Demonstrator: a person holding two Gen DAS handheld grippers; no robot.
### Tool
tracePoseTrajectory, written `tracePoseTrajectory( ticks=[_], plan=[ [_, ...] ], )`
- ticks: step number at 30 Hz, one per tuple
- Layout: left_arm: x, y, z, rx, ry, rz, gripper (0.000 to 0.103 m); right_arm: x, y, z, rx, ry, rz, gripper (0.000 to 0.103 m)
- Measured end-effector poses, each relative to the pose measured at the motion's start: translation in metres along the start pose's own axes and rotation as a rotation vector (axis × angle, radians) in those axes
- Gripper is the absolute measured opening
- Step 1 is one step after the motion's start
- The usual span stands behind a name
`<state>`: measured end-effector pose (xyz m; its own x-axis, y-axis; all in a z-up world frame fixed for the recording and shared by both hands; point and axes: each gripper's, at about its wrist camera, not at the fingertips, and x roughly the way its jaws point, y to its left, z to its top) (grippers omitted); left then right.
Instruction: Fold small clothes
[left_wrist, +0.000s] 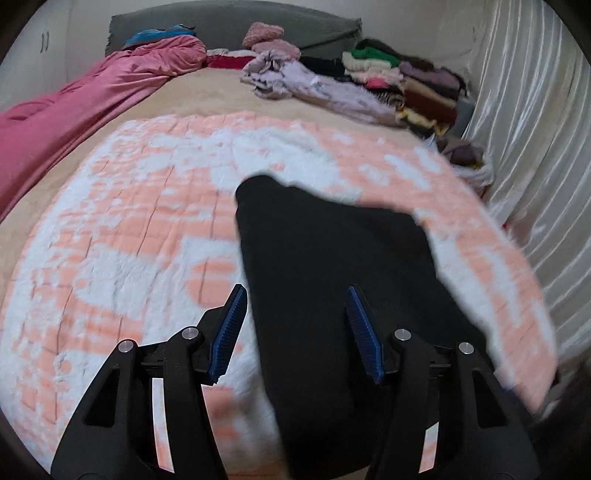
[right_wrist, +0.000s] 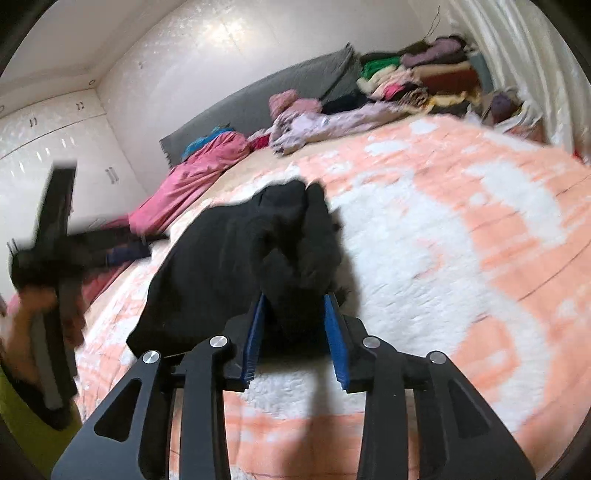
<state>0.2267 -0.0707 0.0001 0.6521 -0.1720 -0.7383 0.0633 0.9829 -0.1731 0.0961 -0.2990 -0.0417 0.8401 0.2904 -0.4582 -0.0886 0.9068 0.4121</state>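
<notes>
Black garment (right_wrist: 236, 258) still bunches between the right gripper's (right_wrist: 295, 332) parted pads, so withdrawing could snag it; left gripper (left_wrist: 295, 332) gapes, empty

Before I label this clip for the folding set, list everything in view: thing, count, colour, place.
black garment: one, black, on the blanket, bunched at the right gripper's end
blanket: one, peach and white, covering the near bed
beige cover: one, beige, beyond the blanket
pink bedding: one, pink, along the bed's left edge
lilac garment: one, lilac, crumpled at the far side
clothes pile: one, mixed colours, far right corner
headboard: one, grey, behind the bed
curtain: one, white satin, right of the bed
left gripper: open, above the garment
right gripper: garment between its pads, grip unclear
person's hand: one, holding the left gripper
</notes>
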Motion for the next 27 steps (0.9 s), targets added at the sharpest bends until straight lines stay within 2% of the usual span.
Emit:
tracePoseTrajectory(
  ticks=[3, 5, 6, 8, 11, 13, 15, 17, 20, 22, 23, 25, 27],
  plan=[
    [0.014, -0.001, -0.017, 0.038, 0.012, 0.034, 0.049, -0.011, 0.002, 0.024, -0.025, -0.051, -0.030, 0.033],
    [0.014, -0.001, -0.024, 0.046, -0.015, 0.044, 0.049, -0.004, 0.006, 0.043, -0.062, -0.030, -0.008, 0.036],
    [0.013, 0.001, -0.025, 0.045, -0.021, 0.043, 0.049, 0.003, 0.008, 0.052, -0.083, -0.002, 0.004, 0.040],
    [0.011, 0.003, -0.026, 0.045, -0.020, 0.037, 0.049, 0.025, 0.015, 0.069, -0.117, 0.077, 0.018, 0.040],
    [0.009, 0.005, -0.027, 0.039, -0.016, 0.027, 0.051, 0.063, 0.016, 0.086, -0.104, 0.171, 0.028, 0.040],
    [0.009, 0.007, -0.028, 0.035, -0.015, 0.020, 0.052, 0.085, 0.014, 0.092, -0.066, 0.229, 0.018, 0.040],
    [0.009, 0.009, -0.029, 0.034, -0.015, 0.016, 0.053, 0.109, 0.009, 0.096, -0.025, 0.303, 0.044, 0.041],
    [0.009, 0.010, -0.028, 0.032, -0.013, 0.012, 0.054, 0.124, 0.006, 0.094, 0.014, 0.359, 0.054, 0.046],
    [0.009, 0.012, -0.028, 0.030, -0.013, 0.006, 0.055, 0.140, -0.001, 0.089, 0.074, 0.410, 0.086, 0.046],
    [0.008, 0.013, -0.029, 0.031, -0.014, 0.004, 0.056, 0.144, -0.003, 0.086, 0.100, 0.413, 0.087, 0.041],
    [0.008, 0.013, -0.028, 0.028, -0.014, 0.005, 0.056, 0.143, -0.003, 0.087, 0.104, 0.410, 0.100, 0.030],
    [0.008, 0.013, -0.028, 0.032, -0.016, 0.004, 0.056, 0.135, 0.003, 0.090, 0.069, 0.372, 0.103, 0.018],
    [0.006, 0.013, -0.028, 0.035, -0.019, 0.006, 0.056, 0.123, 0.012, 0.096, 0.017, 0.314, 0.104, 0.015]
  ],
)
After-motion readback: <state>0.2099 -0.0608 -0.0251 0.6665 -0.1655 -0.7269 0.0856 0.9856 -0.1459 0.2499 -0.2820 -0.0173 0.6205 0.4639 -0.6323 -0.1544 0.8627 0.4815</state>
